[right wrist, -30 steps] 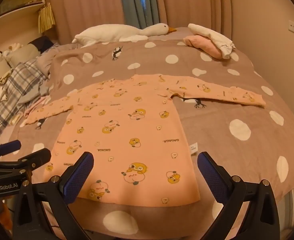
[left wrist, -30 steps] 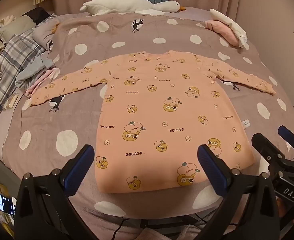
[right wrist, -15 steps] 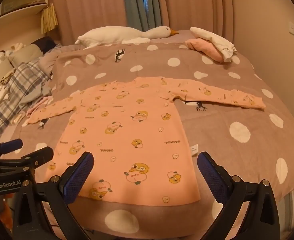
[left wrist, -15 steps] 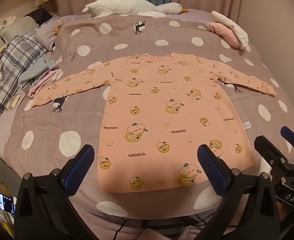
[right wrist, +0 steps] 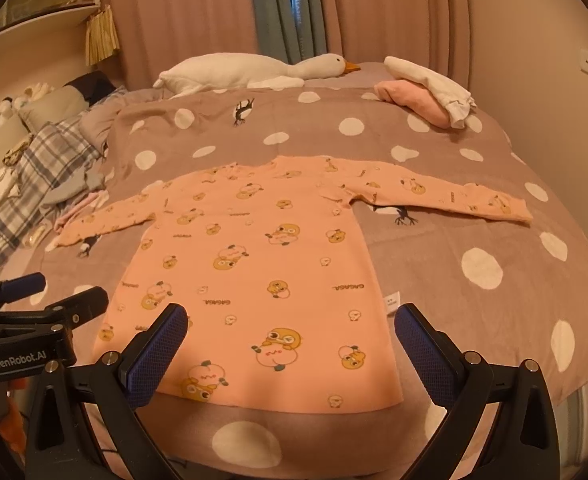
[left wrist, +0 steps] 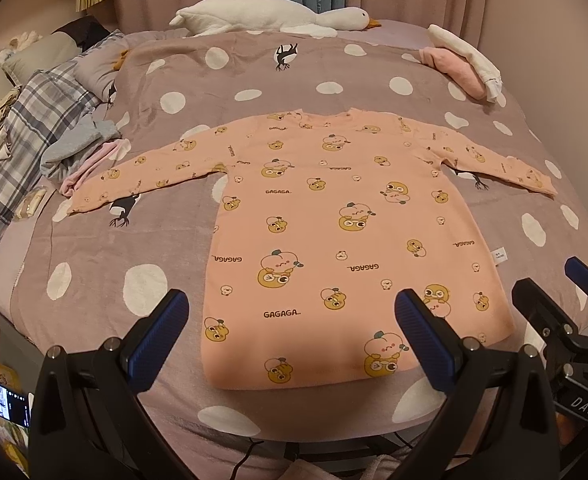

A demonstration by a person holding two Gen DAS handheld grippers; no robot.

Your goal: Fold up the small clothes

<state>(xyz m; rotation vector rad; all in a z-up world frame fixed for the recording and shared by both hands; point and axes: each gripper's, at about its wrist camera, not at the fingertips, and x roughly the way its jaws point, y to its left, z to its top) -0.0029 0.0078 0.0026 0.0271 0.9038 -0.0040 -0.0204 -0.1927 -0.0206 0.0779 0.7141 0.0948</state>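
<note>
Peach long-sleeved top (left wrist: 334, 232) with cartoon prints, flat, unfolded, sleeves spread wide, on polka-dot bedspread (left wrist: 253, 76)

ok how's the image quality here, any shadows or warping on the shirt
Left wrist view: warm dim light, a soft dark shadow across the shirt hem, the fisheye bowing the bed edges. Right wrist view: the same orange cast, a shadow on the hem near the right gripper, dark corners; the print stays sharp.
</note>
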